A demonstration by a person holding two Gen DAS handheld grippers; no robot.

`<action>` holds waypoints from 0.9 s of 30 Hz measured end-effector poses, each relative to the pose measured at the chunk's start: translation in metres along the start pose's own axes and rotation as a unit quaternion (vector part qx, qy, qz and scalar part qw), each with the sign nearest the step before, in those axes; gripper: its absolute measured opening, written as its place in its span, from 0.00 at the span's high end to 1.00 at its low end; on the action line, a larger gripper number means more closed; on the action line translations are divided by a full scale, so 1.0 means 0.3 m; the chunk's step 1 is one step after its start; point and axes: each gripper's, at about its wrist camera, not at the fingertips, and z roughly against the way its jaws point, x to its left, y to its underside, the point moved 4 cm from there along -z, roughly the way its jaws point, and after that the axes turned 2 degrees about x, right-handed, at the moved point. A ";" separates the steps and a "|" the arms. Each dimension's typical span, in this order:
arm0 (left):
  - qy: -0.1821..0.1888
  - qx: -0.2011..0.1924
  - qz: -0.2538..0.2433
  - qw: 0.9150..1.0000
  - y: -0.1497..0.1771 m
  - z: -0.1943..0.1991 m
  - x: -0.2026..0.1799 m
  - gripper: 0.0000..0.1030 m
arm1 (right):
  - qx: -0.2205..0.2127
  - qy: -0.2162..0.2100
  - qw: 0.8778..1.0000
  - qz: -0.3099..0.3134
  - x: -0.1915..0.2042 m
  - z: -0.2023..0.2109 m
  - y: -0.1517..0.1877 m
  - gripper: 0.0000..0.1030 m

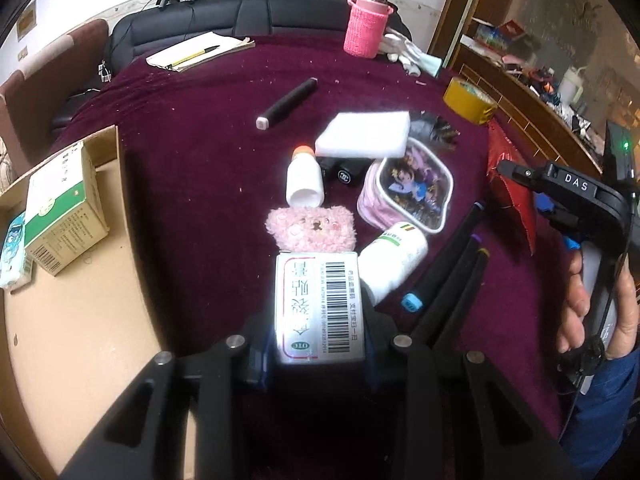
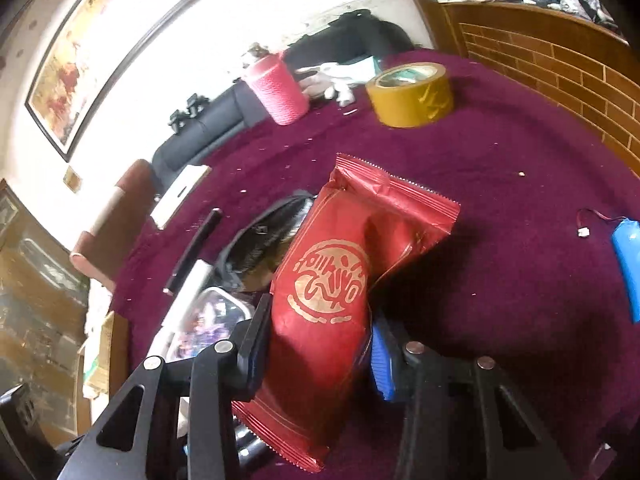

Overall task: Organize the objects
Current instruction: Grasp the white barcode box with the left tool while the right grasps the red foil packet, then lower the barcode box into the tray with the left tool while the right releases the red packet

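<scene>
A cardboard box (image 1: 80,320) sits at the worktop's (image 1: 200,152) left edge with a carton (image 1: 64,208) inside. A medicine box (image 1: 318,308) lies at the near middle, a plush toy (image 1: 312,228) just behind it, two bottles (image 1: 305,178) beyond and beside. A notebook (image 1: 200,51) lies at the far left, a tape roll (image 2: 410,94) toward the far right edge, and a battery (image 2: 630,264) at the right edge.

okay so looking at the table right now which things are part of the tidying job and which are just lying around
In the job: white medicine box in the left gripper; red packet in the right gripper; cardboard box.

Probably lying about: notepad, pink-sleeved flask, blue battery.
</scene>
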 end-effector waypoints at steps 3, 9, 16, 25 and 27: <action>0.010 -0.006 0.000 1.000 0.004 0.032 -0.008 0.69 | -0.014 -0.016 1.000 0.017 0.035 0.021 0.002 0.55; 0.023 -0.030 0.009 0.999 0.016 0.122 0.016 0.68 | -0.027 -0.058 0.995 0.071 0.132 0.057 0.037 0.55; 0.019 -0.067 0.039 0.997 0.037 0.251 0.135 0.68 | -0.010 -0.116 0.982 0.149 0.316 0.116 0.141 0.55; -0.018 -0.097 0.117 0.988 0.112 0.371 0.424 0.68 | 0.080 -0.204 0.936 0.276 0.710 0.187 0.402 0.54; -0.026 -0.096 0.135 0.986 0.130 0.375 0.482 0.68 | 0.093 -0.210 0.927 0.297 0.768 0.179 0.447 0.54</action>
